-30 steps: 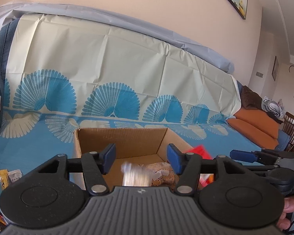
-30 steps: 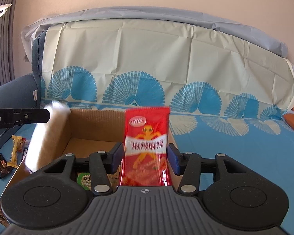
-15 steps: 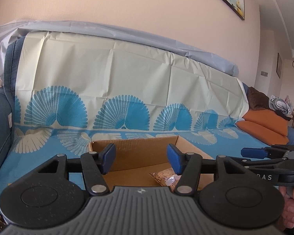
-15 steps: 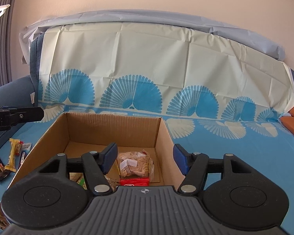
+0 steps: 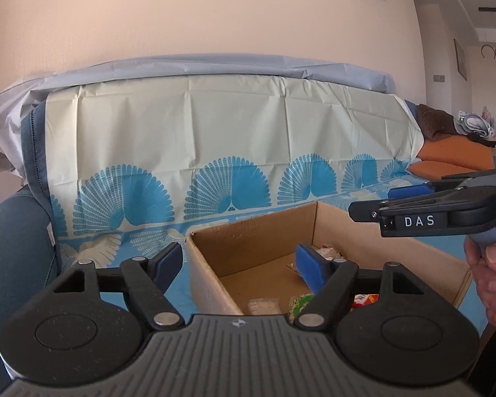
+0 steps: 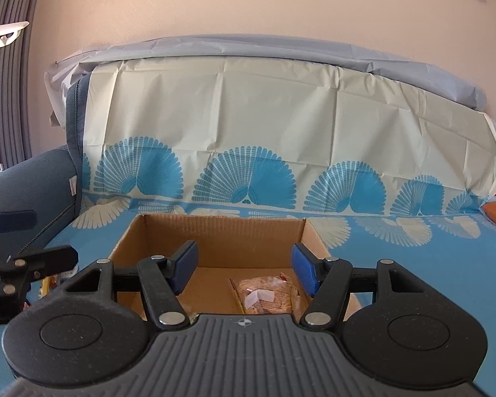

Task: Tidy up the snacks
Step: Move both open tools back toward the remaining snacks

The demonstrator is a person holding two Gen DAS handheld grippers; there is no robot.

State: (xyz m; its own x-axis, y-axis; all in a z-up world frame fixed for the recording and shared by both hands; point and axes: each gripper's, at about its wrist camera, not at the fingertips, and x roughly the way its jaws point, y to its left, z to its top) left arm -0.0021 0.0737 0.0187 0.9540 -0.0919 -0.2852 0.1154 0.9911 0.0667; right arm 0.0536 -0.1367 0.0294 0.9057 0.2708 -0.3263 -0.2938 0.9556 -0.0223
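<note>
We've got both tools empty over the cardboard box [image 6: 215, 231]: left tool [image 5: 239, 263] spreading wider, right tool [image 6: 244, 269] spread. Packed snacks [image 6: 264, 292] lie inside; loose ones peek left of the box, nearer our left tool.

Cardboard box [image 6: 215, 231] near wall hidden behind right hand-held gripper [image 6: 244, 269] body. Snack packets [image 5: 363, 297] beyond left hand-held gripper [image 5: 239, 263] mostly covered, print unreadable. Person's hand [image 5: 494, 284] cut off at right edge.
</note>
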